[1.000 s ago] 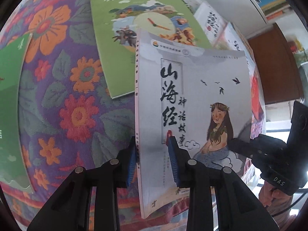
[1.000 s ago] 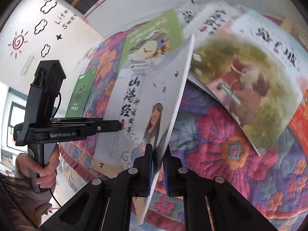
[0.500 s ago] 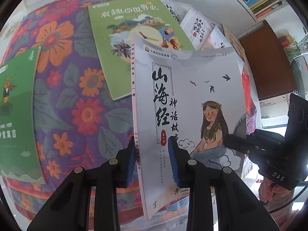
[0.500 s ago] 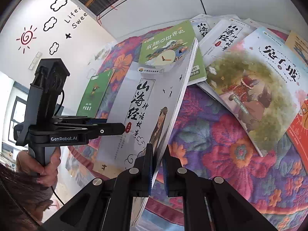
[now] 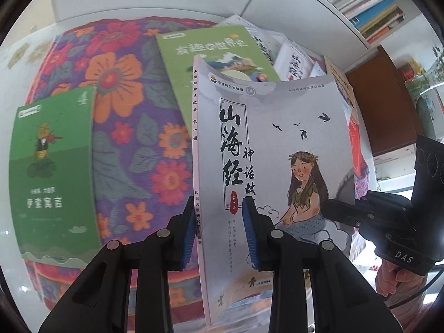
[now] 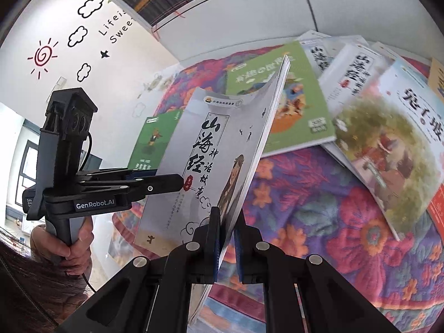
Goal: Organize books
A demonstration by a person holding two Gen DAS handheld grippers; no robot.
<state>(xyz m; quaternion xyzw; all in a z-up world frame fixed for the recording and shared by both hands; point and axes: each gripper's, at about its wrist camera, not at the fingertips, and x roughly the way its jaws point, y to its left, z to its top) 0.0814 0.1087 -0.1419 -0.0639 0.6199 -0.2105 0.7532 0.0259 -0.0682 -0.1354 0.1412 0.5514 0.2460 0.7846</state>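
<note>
jaws: left gripper [image 5: 220,233] pinches the grey book [image 5: 266,149] at its spine edge; right gripper [image 6: 226,245] is pressed onto the same book's page edge | book: held tilted, clear of the floral cloth [image 5: 125,149] | around: green book [image 5: 52,166] left, light-green book [image 5: 213,52] behind, more books [image 6: 388,138] right.

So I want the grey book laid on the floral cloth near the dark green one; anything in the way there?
Nothing visible: the floral cloth lies bare between the grey book and the dark green book.
</note>
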